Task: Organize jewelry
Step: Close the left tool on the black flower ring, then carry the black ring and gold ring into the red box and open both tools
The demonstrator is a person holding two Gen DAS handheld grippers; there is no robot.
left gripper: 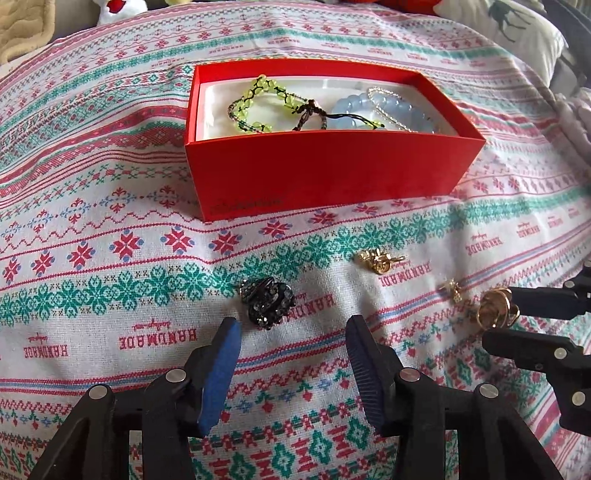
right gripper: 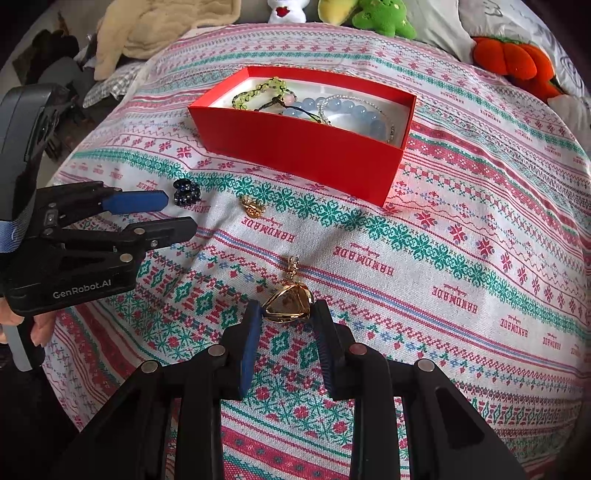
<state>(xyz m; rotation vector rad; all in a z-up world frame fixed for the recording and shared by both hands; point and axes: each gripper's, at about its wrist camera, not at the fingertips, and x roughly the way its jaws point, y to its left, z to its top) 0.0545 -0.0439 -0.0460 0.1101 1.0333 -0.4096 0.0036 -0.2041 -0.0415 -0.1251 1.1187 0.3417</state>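
A red box [left gripper: 325, 173] on the patterned cloth holds a green bead bracelet [left gripper: 255, 99], a blue bead bracelet [left gripper: 373, 110] and a silver chain. It also shows in the right wrist view [right gripper: 303, 155]. My left gripper [left gripper: 293, 325] is open, just short of a black jewelled clip [left gripper: 267, 301], which also shows in the right wrist view [right gripper: 185, 190]. My right gripper [right gripper: 287, 308] is shut on a gold earring [right gripper: 290, 301], resting at cloth level; the earring also shows in the left wrist view [left gripper: 495, 308]. A second gold earring [left gripper: 380, 260] lies loose between clip and box.
The cloth [right gripper: 443, 258] covers a soft bed-like surface. Plush toys [right gripper: 384, 16] and an orange plush [right gripper: 517, 59] sit at the far edge, with a beige blanket [right gripper: 155, 29] at the far left. A pillow [left gripper: 517, 29] lies at the far right.
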